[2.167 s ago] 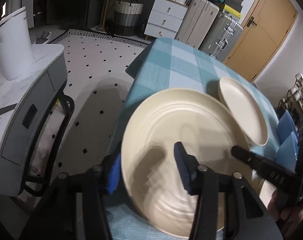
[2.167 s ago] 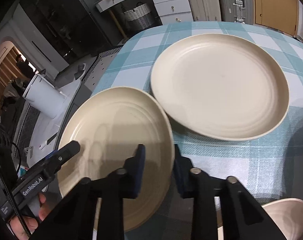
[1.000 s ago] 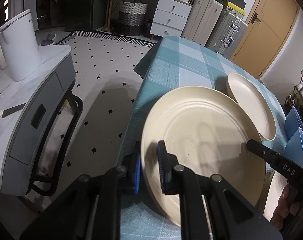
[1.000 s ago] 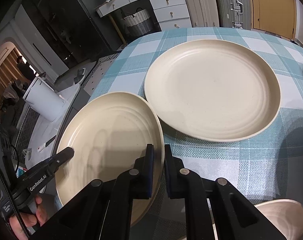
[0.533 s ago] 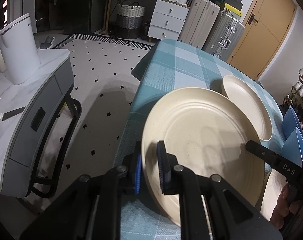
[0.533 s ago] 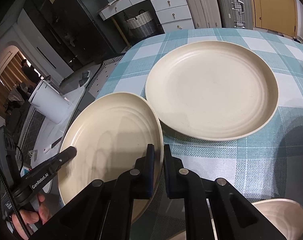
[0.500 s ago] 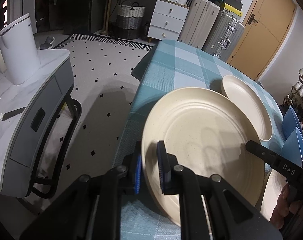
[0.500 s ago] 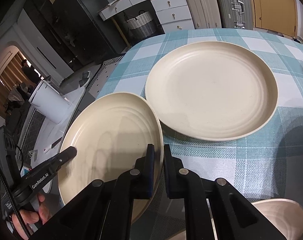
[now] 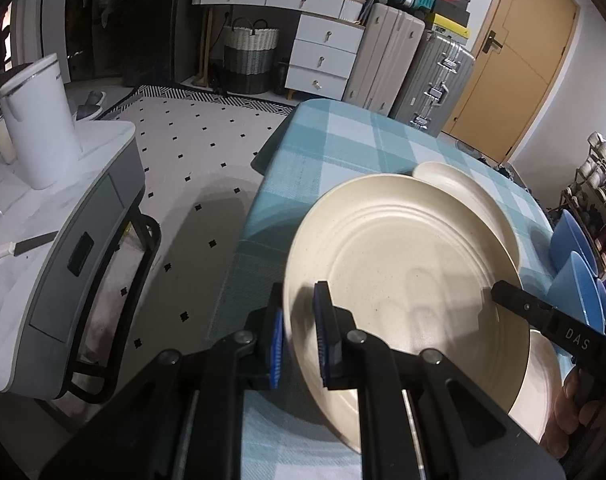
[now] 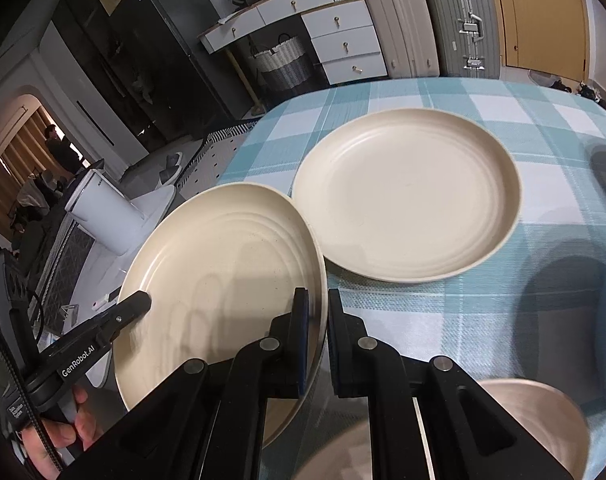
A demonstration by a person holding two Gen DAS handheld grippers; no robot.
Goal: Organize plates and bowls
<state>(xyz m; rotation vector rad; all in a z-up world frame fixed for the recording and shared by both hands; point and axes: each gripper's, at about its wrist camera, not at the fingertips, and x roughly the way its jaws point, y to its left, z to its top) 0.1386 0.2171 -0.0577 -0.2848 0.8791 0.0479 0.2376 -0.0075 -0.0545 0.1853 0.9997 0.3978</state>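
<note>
Cream plate [image 9: 403, 264] pinched at opposite rims by my left tongs [image 9: 299, 344] and right tongs [image 10: 317, 340], tilted above the checked surface [image 10: 543, 128], overlapping second plate [image 10: 407, 196].

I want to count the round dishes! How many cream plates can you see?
2 for sure: one plate pinched at its rim by both the left claw and the right claw, and one plate lying on the checked tablecloth. More cream dishes peek in below, partly hidden.
</note>
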